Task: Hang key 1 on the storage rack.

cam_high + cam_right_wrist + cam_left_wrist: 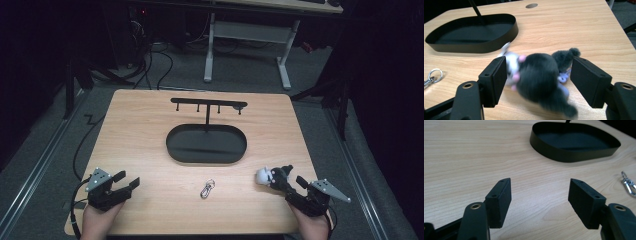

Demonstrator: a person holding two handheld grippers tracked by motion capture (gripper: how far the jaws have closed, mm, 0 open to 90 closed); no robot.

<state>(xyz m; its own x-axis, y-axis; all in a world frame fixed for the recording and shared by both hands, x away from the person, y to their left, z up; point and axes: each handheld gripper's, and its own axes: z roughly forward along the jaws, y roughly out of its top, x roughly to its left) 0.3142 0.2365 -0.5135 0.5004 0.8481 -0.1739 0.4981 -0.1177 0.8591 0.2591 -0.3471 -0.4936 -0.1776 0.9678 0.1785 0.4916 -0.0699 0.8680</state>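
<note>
I am working the right tool [537, 75], its jaws spread wide on either side of the plush toy [541, 80], which is lying on the table [579, 27] between them, not yet gripped. The left tool [540, 202] is hanging open over bare wood, holding nothing. Just ahead of it and to its right the metal clasp [628, 185] is waiting, untouched. Farther on, the black tray [206, 144] with its hook stand [208, 105] is sitting empty, so nothing is hung. I am seeing open room between, with the near table edge close behind both tools.

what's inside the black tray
The tray holds just the foot of the stand's post; otherwise its dark floor looks bare. In both gripper views the near wall hides a strip of floor.
</note>
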